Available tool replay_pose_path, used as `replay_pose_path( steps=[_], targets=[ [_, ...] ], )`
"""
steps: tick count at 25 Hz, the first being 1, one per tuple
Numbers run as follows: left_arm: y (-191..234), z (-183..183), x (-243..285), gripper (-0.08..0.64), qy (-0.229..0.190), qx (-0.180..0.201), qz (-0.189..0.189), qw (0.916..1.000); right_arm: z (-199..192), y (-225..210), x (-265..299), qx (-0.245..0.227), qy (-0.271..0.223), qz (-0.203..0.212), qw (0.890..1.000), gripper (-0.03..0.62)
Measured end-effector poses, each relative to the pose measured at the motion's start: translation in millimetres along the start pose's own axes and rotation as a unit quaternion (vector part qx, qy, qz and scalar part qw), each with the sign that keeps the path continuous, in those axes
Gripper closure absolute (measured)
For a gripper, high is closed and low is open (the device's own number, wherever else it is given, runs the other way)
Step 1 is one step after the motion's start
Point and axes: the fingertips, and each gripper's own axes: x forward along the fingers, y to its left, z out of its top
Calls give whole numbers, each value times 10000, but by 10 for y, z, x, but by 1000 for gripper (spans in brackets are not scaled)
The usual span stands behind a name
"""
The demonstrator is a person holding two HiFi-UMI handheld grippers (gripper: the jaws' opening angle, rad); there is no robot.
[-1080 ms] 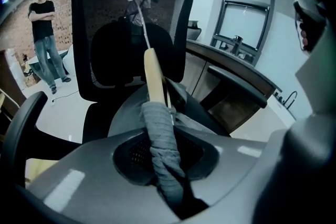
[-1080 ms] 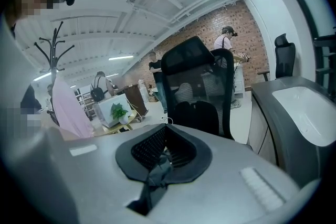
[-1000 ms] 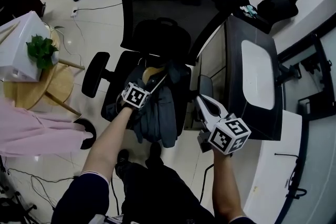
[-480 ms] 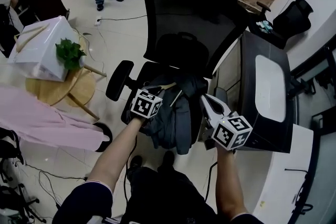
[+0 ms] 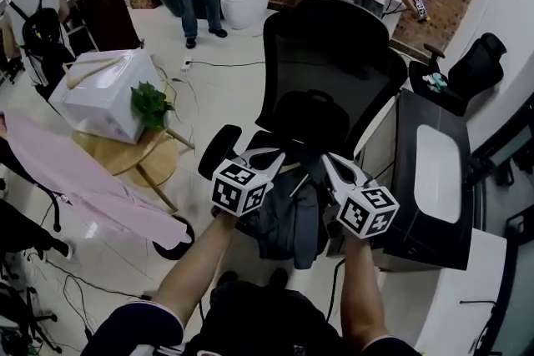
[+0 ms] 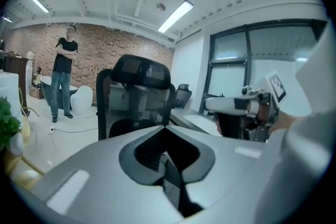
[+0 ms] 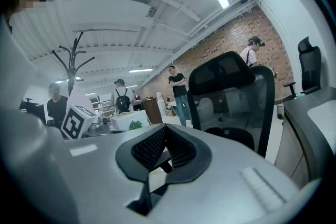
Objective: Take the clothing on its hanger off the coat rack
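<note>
1. 2 grippers are clenching on nothing: your left gripper (image 5: 278,154), its jaws having just been closing, and your right gripper (image 5: 327,157).
2. Dark clothing (image 5: 288,221) is lying on the chair (image 5: 334,71) beneath both.
3. You're probably finishing; next, you're only needing to withdraw clear.

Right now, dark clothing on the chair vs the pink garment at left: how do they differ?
Colour: the dark clothing is grey-black, the pink garment pale pink.
Pose: the dark clothing lies bunched on the seat of the office chair; the pink garment hangs spread out.
Place: the dark clothing shows between the left gripper and right gripper; the pink garment is far to their left.
Shared: neither is gripped.
</note>
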Motion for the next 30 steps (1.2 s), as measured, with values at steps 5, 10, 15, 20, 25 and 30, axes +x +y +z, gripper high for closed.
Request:
replay_pose_path(
  steps=[5, 10, 15, 20, 25, 30],
  targets=[
    [-98, 391, -286, 549, -438, 10, -58, 9990, 185, 78, 24, -292, -168, -43, 9994, 591],
    [-213, 570, -408, 549, -662, -20, -180, 9976, 336, 171, 28, -444, -273, 4, 9986, 591],
    [-266, 623, -442, 549, -755, -108, -233, 9968, 423, 207, 28, -536, -329, -3, 9980, 591],
    [-293, 673, -449, 549, -767, -91, -226, 9968, 480, 234, 31, -602, -338, 24, 9976, 592],
    [-295, 660, -435, 548, -727, -49, -222, 9971, 481, 232, 33, -612, -330, 42, 9976, 592],
    [-319, 643, -399, 548, -700, -39, -223, 9973, 496, 190, 3, -588, -331, 25, 9977, 592]
  ],
)
